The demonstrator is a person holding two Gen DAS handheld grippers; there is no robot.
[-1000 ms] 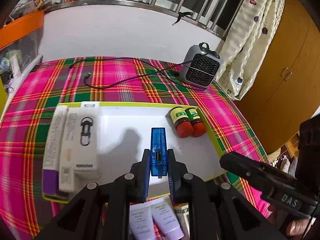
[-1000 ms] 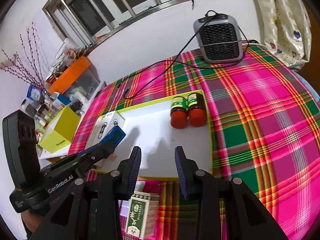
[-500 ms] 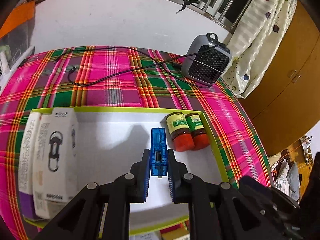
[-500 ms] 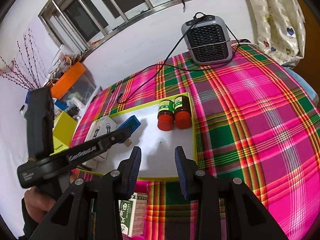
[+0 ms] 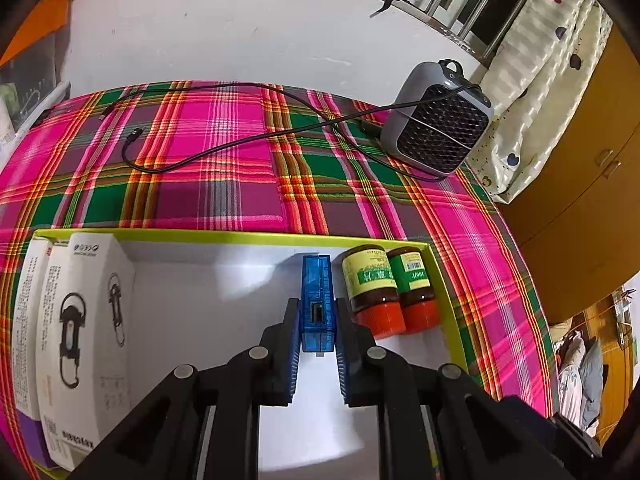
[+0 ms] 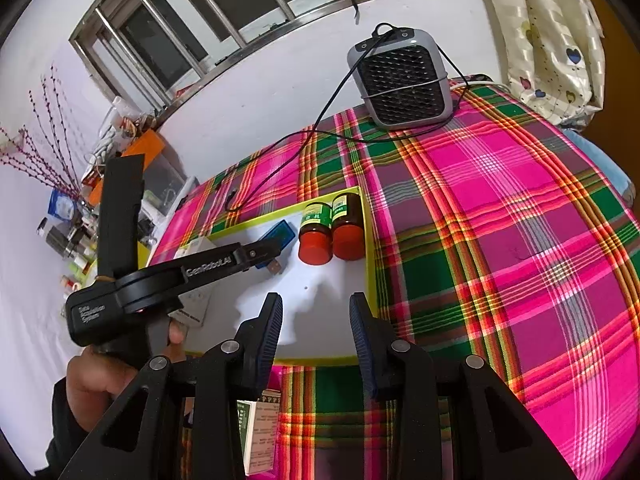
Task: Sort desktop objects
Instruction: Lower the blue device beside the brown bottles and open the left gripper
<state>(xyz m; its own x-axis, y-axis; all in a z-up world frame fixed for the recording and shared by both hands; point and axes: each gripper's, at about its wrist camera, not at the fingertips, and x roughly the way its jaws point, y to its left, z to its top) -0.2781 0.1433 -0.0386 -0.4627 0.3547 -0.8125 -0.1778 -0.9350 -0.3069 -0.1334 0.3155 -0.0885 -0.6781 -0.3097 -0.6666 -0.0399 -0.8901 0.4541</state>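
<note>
Since the earlier frame, the left gripper (image 5: 317,322) has carried the translucent blue rectangular plastic case (image 5: 317,300) further over the shallow white tray with a yellow-green rim (image 5: 224,235), so that the case now sits at lower centre of the left wrist view, just left of the two brown glass bottles with red caps (image 5: 386,294). Left fingers (image 5: 289,344) are clenched on the blue case, which projects forward between them; whether it touches the tray floor cannot be told. Both bottles lie side by side on the tray by its right rim, caps toward the camera. At lower left of this view, white cardboard boxes printed with a carabiner drawing (image 5: 86,344) lie along the tray's left side. Right gripper (image 6: 315,330), at lower centre of the right wrist view, has its fingers (image 6: 267,332) released and parted, nothing between them, above the tray's near rim. A hand (image 6: 108,376) at lower left grips the left tool's handle. A grey mesh-fronted heater (image 6: 402,80) stands at the far edge of the desk's pink and green plaid cloth (image 6: 500,216).
</note>
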